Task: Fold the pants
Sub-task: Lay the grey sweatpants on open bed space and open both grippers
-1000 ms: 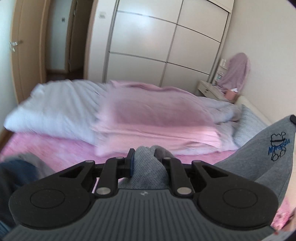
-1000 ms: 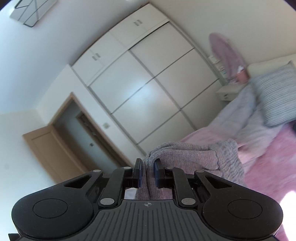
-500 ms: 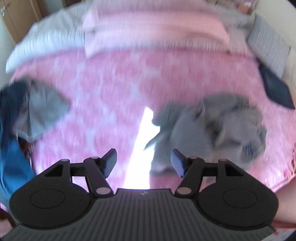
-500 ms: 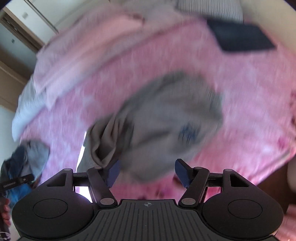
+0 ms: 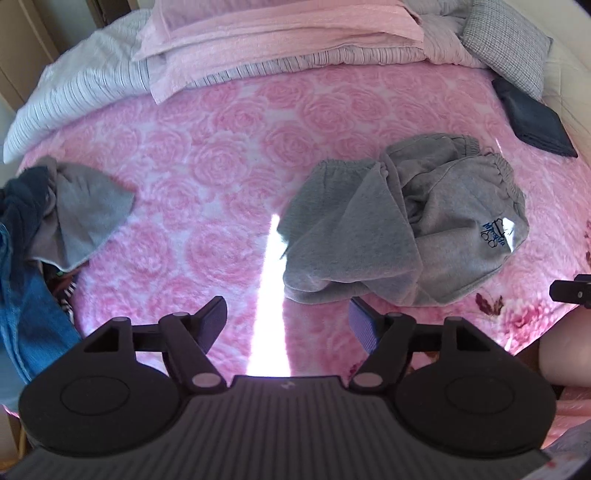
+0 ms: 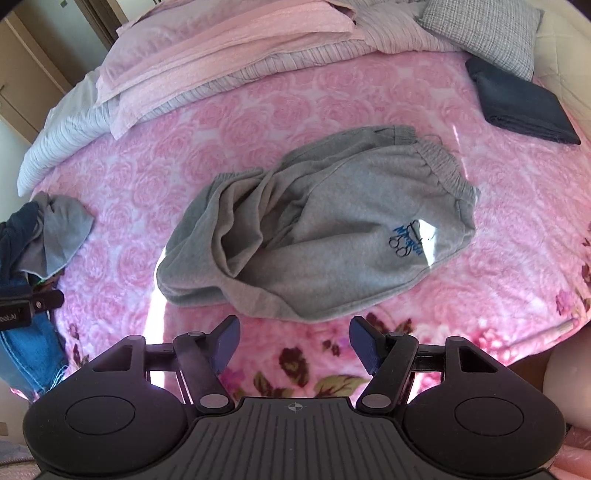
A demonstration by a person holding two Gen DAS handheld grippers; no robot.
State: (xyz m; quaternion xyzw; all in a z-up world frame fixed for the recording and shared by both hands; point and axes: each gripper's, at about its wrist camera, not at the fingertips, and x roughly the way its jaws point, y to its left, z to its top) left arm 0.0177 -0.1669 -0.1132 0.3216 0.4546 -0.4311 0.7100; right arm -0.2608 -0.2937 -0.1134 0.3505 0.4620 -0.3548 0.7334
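On pink rose-patterned bed [image 5: 221,166], crumpled grey pants [image 6: 325,229], folded blankets [image 5: 280,33] behind, both claws spread wide, empty

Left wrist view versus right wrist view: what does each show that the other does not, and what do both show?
Only the left wrist view shows the left gripper, open. Only the right wrist view shows the right gripper, open, and the wooden door. Both show the crumpled grey pants on the pink blanket, the folded dark garment and the clothes pile.
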